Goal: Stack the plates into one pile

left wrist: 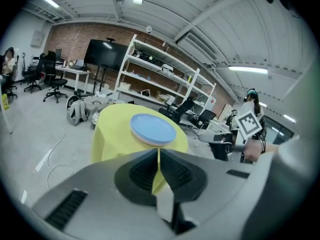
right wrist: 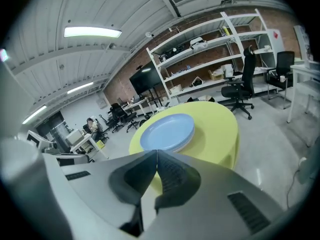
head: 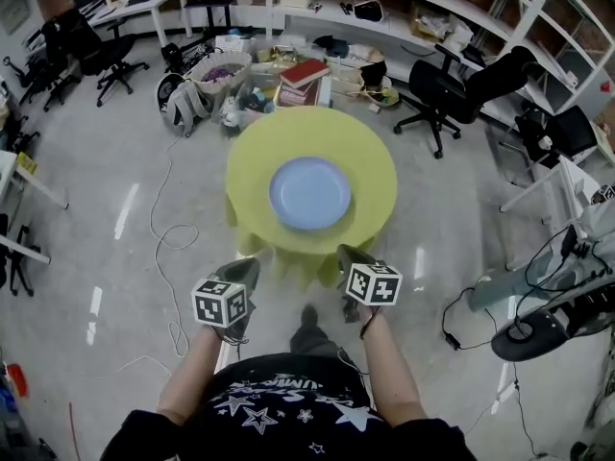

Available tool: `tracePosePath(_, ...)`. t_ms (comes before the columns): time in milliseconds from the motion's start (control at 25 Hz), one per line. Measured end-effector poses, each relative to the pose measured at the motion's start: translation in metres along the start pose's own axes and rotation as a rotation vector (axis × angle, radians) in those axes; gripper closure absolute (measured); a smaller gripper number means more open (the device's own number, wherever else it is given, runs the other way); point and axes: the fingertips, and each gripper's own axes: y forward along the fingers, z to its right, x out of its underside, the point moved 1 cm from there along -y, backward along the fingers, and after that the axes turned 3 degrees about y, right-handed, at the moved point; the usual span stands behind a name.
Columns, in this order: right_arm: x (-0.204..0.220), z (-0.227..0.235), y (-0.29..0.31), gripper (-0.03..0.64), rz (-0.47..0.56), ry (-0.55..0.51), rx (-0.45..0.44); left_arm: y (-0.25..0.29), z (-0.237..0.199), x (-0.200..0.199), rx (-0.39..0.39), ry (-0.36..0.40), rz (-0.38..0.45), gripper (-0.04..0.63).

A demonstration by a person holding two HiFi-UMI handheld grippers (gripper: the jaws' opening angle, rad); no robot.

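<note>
I see the blue plates (head: 309, 193) stacked in 1 pile at the middle of the round yellow table (head: 370, 152). My 2 tools hang short of the table's near edge, well apart from the pile. The left gripper (left wrist: 158, 153) and the right gripper (right wrist: 156, 155) each have their jaws pressed together on nothing.

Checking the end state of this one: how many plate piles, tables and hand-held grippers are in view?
Pile of light-blue round plates: 1
Round table under a yellow cloth: 1
Hand-held grippers: 2, the left hand-held gripper and the right hand-held gripper, both shut
Total: 4
</note>
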Motion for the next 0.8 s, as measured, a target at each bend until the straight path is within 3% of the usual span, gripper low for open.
tracePosePath(800,0.086,-0.067,-0.078,0.601,0.044,-0.017,0.072,-0.09,0.009,0.062,0.089,0.045,0.002,0.571)
